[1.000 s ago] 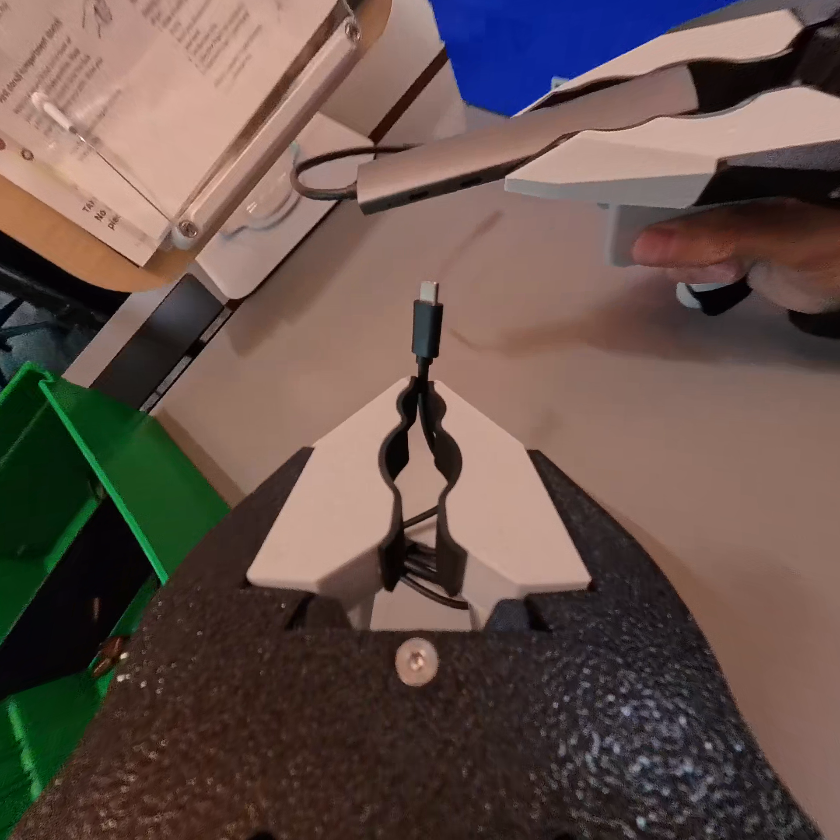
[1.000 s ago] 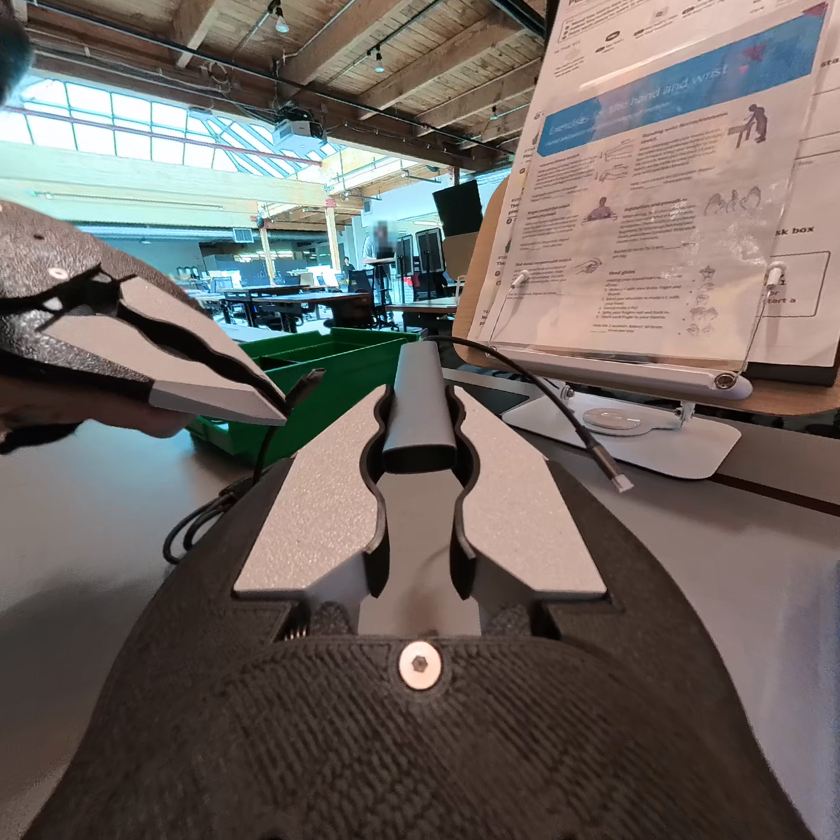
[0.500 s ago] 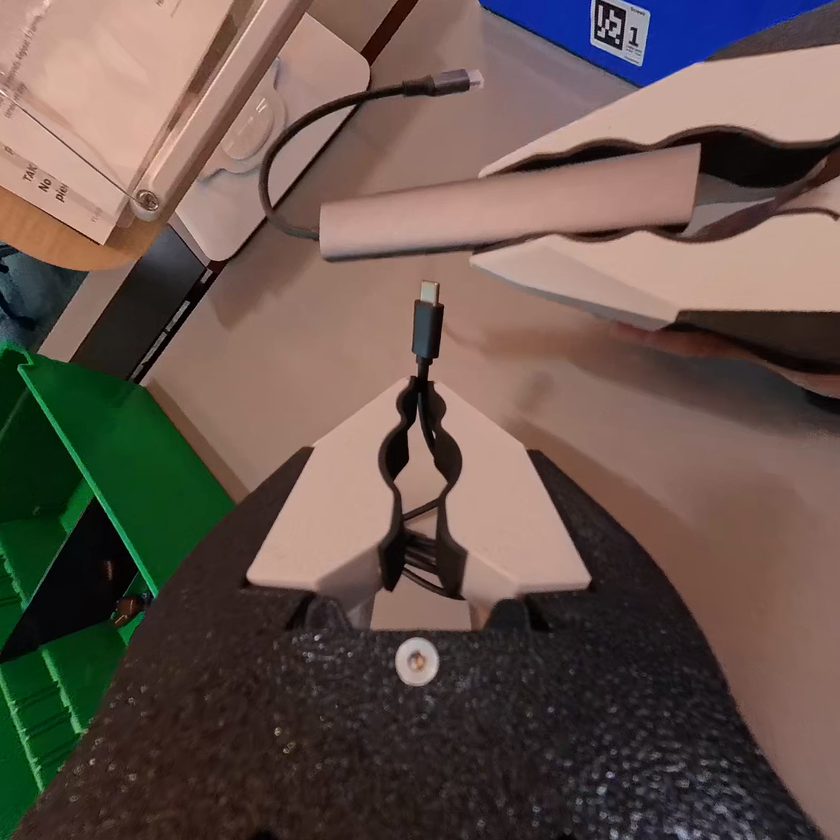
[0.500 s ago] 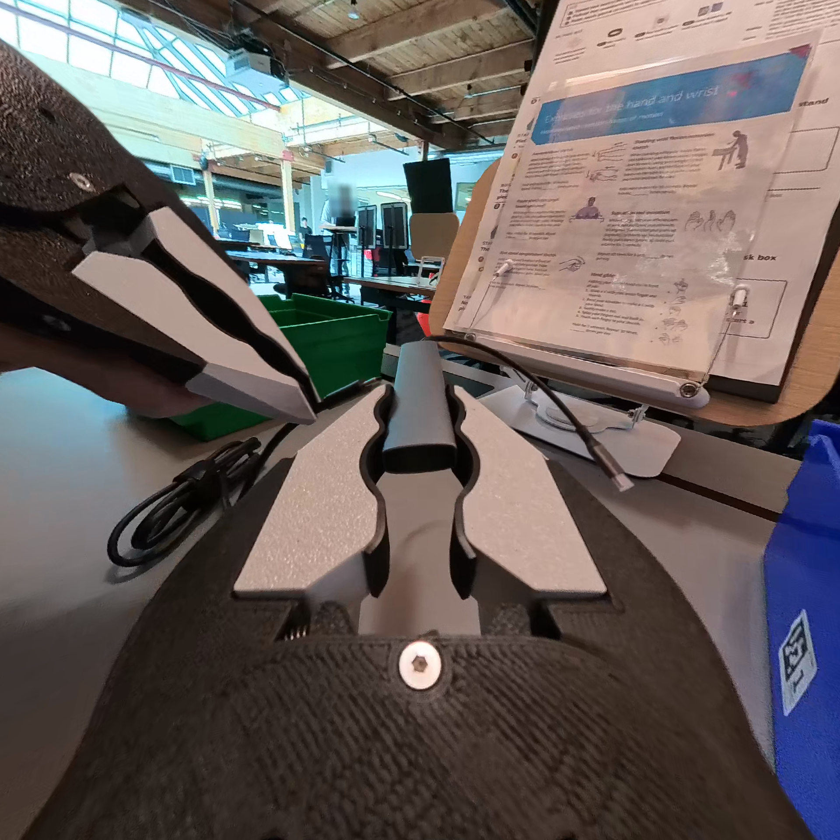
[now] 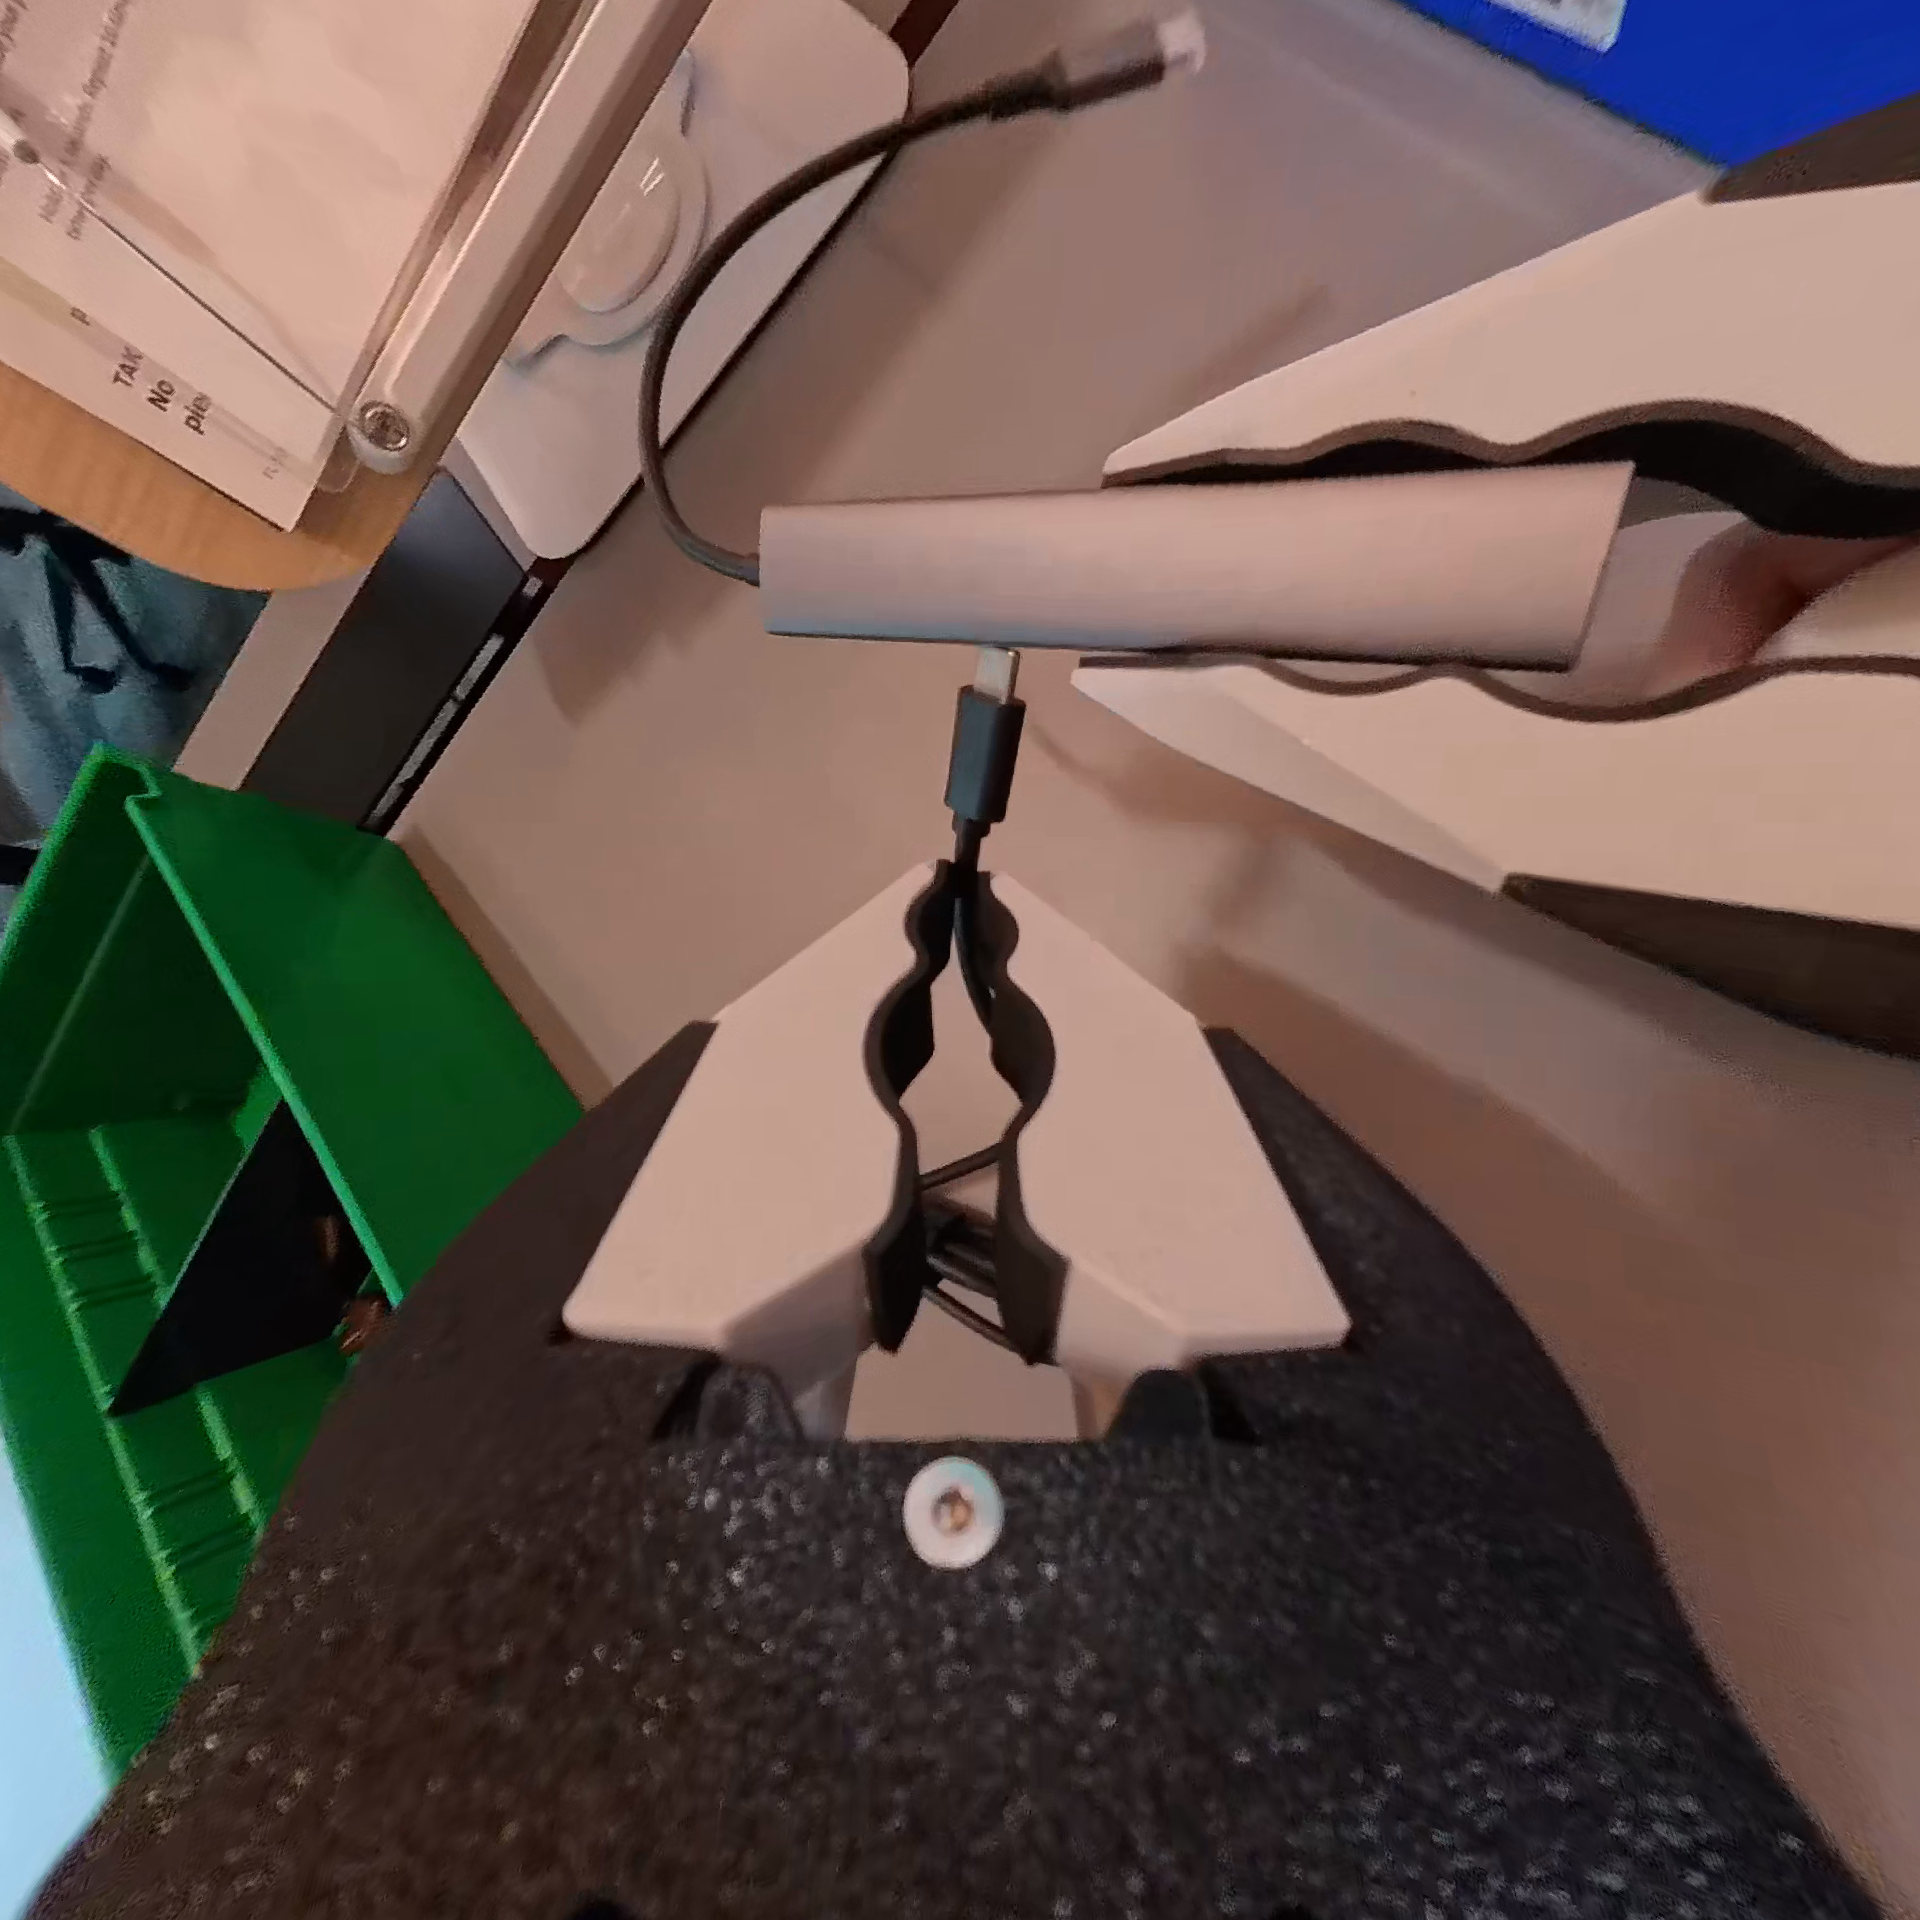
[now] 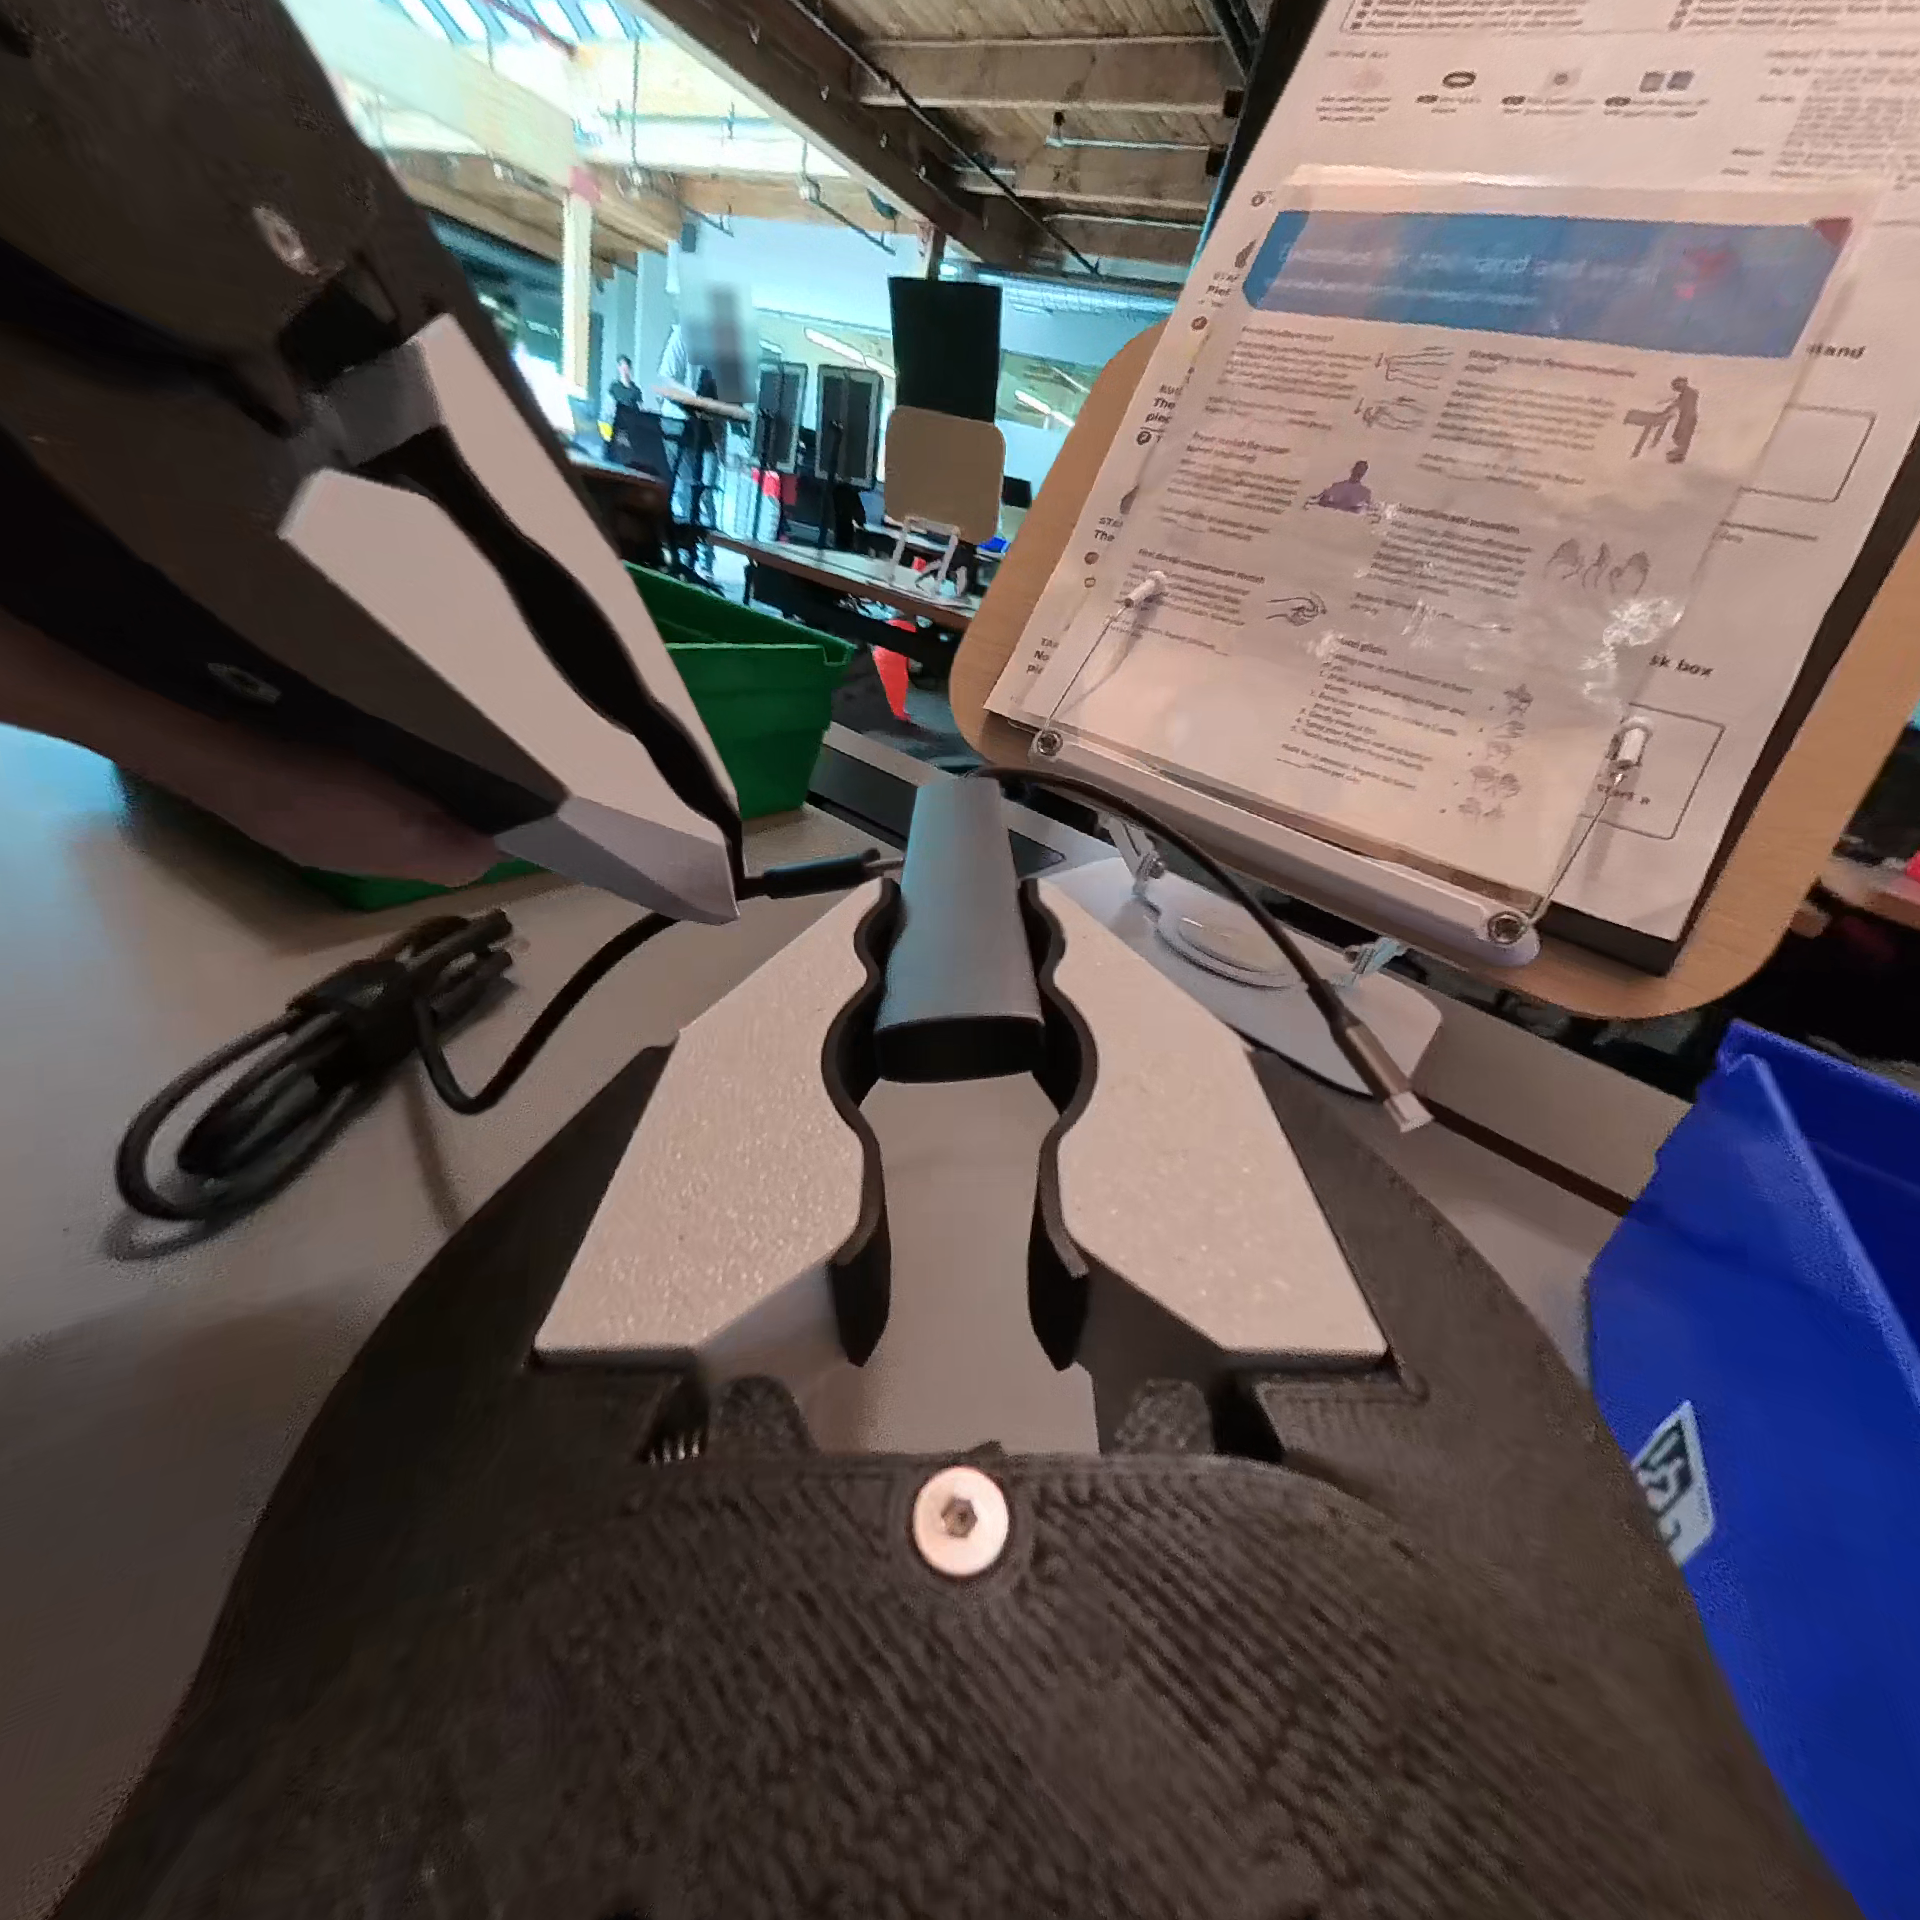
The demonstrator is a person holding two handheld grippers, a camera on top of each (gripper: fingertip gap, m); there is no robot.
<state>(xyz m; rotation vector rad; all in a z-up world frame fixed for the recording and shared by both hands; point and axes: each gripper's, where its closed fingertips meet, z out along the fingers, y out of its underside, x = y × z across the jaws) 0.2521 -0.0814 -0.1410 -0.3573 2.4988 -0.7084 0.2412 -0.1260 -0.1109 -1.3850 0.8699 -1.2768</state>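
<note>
Left wrist view shows the left gripper [image 5: 971, 883] pinched tight on a black cable [image 5: 977, 831], whose plug [image 5: 985, 750] stands straight up with its metal tip touching the underside of a grey hub [image 5: 1174, 577]. That hub is clamped lengthwise in the right gripper [image 6: 961, 914], with its far end sticking out past the fingertips. The hub's own short cord [image 5: 727, 301] loops away over the table [image 5: 1351, 1143] and ends in a free plug hanging in the air. The rest of the black cable lies bundled [image 6: 301, 1049] on the table to the left, under the left gripper. A document stand [image 6: 1455, 582] with printed sheets under a clear cover rises just behind the hub; its text is too blurred to make out. A green bin [image 5: 208, 1039] sits at the table's left edge, and a blue bin [image 6: 1787, 1351] carrying a square code sticker crowds the right side.
</note>
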